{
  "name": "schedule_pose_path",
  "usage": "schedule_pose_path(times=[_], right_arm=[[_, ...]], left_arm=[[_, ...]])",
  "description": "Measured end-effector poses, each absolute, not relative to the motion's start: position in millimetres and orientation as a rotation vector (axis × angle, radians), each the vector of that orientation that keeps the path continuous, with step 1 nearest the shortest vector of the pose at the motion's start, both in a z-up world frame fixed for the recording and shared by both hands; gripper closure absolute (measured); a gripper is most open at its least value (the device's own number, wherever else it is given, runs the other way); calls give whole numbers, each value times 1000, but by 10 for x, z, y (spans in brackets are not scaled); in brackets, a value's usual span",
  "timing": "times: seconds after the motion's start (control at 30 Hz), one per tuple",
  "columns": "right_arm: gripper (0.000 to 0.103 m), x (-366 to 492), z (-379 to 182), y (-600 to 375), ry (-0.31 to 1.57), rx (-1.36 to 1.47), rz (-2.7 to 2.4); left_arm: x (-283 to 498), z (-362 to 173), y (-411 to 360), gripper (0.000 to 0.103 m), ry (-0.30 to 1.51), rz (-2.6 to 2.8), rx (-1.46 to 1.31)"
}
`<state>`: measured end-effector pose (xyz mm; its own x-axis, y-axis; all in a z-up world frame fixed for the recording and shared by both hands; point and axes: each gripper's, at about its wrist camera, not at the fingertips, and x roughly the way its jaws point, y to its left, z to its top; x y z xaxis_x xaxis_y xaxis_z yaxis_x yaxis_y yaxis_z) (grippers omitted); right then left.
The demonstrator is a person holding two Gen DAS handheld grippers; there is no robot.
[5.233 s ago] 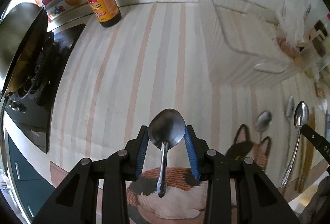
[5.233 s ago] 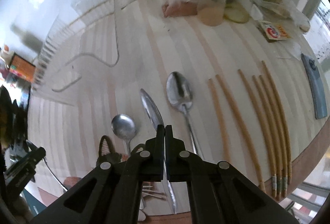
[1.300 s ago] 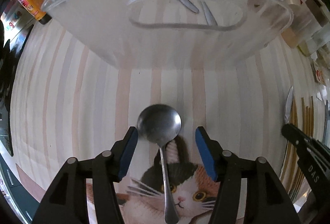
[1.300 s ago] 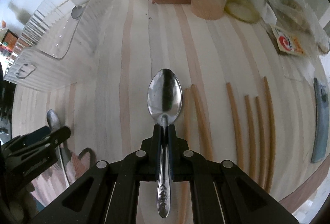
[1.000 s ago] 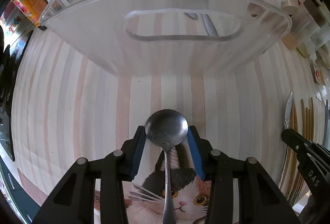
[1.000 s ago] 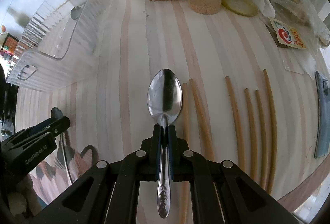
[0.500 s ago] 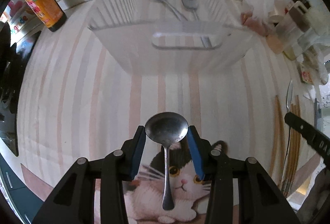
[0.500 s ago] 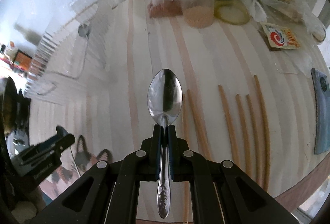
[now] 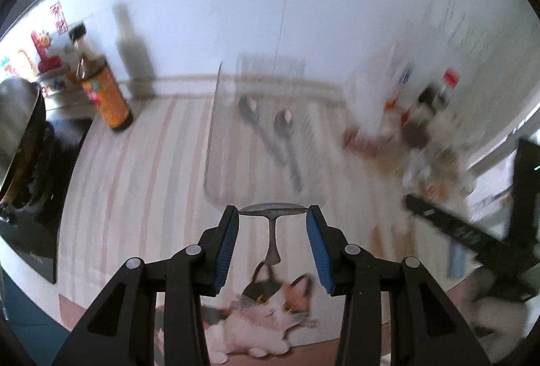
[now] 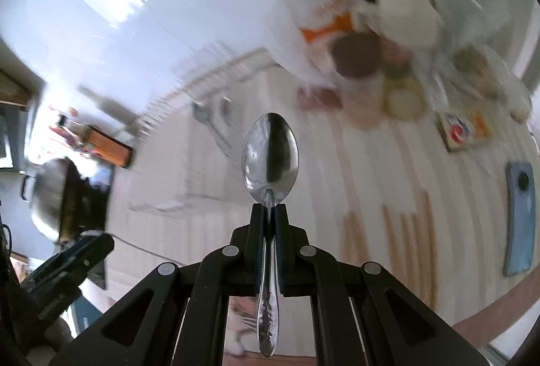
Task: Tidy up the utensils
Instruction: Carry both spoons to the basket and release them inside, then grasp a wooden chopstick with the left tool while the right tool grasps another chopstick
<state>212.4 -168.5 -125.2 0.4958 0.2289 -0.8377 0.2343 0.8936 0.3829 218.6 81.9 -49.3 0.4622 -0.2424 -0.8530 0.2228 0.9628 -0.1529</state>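
Note:
My left gripper [image 9: 272, 214] is shut on the bowl of a round steel spoon [image 9: 272, 213], seen edge-on between the blue pads, its handle hanging down. Beyond it stands a clear plastic bin [image 9: 216, 130] with two spoons [image 9: 270, 133] lying inside. My right gripper [image 10: 270, 210] is shut on the neck of an oval steel spoon [image 10: 270, 157], bowl up and facing me, patterned handle below. Both grippers hang high above the striped counter [image 9: 141, 170]. Several wooden chopsticks [image 10: 398, 231] lie on the counter to the right. The pictures are blurred by motion.
A sauce bottle [image 9: 108, 96] and a stove with a wok [image 9: 20, 130] stand at the left. Jars, bags and packets [image 10: 388, 38] crowd the back right. A blue phone [image 10: 519, 221] lies at the right edge. A cat-print mat [image 9: 270, 315] lies near the front.
Both grippers have risen well above the counter with their spoons and tilted up. The clear bin, close in front of the left gripper before, now lies farther away and shows its two spoons.

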Motion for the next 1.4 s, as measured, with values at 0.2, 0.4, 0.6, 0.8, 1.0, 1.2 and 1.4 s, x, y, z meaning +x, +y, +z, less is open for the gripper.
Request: schedule_pose_path(times=[0.2, 0.4, 0.6, 0.8, 1.0, 1.2, 1.4], right_arm=[[97, 2683, -1039, -1408, 1032, 492, 83], [97, 3310, -1141, -1145, 1076, 466, 107], [96, 3665, -1487, -1005, 1168, 467, 107], [63, 3713, -1717, -1047, 1247, 471, 104], [56, 3351, -1505, -1335, 1185, 464, 37], [46, 2724, -1292, -1783, 1107, 474, -75], [44, 2058, -1359, -2330, 1086, 504, -208]], left_arm=[[2760, -152, 794, 65, 1018, -299, -85], [3431, -370, 814, 65, 1103, -252, -88], [3735, -785, 838, 64, 1254, -224, -69], [3603, -782, 889, 55, 1227, -169, -33], [3365, -683, 909, 36, 1172, -128, 6], [2975, -530, 836, 17, 1052, -95, 62], [2563, -702, 534, 3, 1005, -114, 117]])
